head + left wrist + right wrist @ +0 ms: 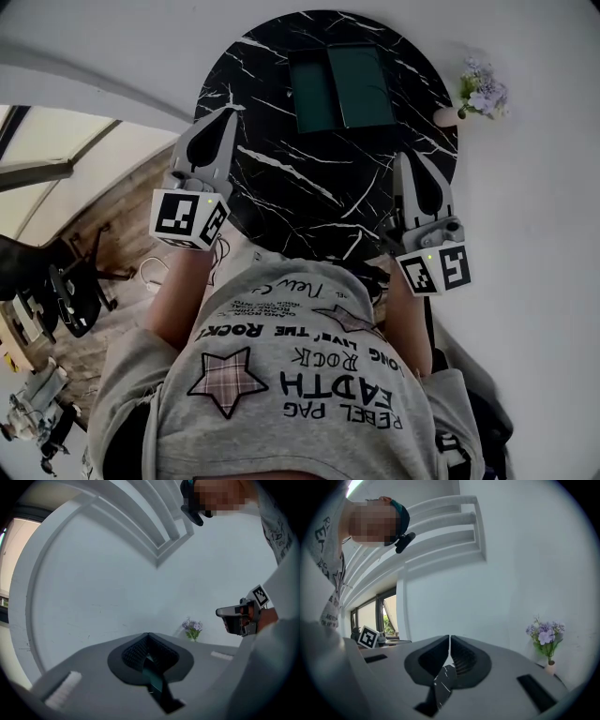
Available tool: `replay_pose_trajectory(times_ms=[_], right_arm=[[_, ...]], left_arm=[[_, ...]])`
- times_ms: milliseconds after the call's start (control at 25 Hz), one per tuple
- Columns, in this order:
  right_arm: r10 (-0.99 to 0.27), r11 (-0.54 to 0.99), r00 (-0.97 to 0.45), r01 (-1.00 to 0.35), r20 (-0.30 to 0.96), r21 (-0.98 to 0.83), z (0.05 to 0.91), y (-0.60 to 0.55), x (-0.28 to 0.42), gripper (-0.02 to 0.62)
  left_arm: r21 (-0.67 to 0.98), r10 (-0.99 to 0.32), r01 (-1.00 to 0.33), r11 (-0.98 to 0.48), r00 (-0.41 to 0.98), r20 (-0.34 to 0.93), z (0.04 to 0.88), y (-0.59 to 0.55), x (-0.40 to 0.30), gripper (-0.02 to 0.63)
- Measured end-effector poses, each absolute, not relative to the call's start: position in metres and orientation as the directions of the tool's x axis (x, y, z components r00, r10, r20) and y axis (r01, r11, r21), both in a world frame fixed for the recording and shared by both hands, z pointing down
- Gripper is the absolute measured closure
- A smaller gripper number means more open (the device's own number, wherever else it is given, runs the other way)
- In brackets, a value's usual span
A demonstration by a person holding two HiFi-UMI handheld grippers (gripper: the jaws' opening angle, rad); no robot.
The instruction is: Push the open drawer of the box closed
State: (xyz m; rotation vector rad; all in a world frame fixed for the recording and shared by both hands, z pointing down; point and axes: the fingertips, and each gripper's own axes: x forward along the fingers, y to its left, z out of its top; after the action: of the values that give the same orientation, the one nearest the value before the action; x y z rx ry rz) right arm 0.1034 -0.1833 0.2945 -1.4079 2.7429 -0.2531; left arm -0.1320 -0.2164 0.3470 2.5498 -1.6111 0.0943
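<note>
Box point(361, 86), dark green and flat-topped, lies near the far edge of the round black marble table point(309, 197). Its drawer point(314, 97) shows just beside it on the left as a rimmed green tray; what it holds cannot be made out. A small vase point(446, 115) of lilac flowers point(483, 91) stands by the far right edge. The left gripper point(228, 112) and right gripper point(410, 157) hover over the near edge, well apart from the box, jaws closed on nothing, with bare marble between.

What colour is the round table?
Black with thin white veins, like marble; the table shows best in the head view.
</note>
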Motion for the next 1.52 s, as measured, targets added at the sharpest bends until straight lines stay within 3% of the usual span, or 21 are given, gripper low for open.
replay_pose_trajectory(times_ms=[320,960,1520], right_arm=[[-0.808,0.571,-0.587,-0.801,0.051,-0.178,0.306,-0.189,0.111,0.578],[-0.803,0.551,-0.583,-0.805,0.122,-0.218,0.335,-0.199,0.118,0.578],[-0.775,0.564,-0.612,-0.783,0.161,-0.262,0.361,-0.208,0.106,0.578]], left_arm=[[0.039,-0.869,-0.888,-0.459,0.457,0.189,0.374,-0.229,-0.121,0.597],[-0.065,-0.680,-0.770,-0.634,0.516,0.520,0.506,-0.280,-0.094,0.594],[0.004,-0.508,-0.695,-0.719,0.529,0.679,0.596,-0.313,-0.076,0.528]])
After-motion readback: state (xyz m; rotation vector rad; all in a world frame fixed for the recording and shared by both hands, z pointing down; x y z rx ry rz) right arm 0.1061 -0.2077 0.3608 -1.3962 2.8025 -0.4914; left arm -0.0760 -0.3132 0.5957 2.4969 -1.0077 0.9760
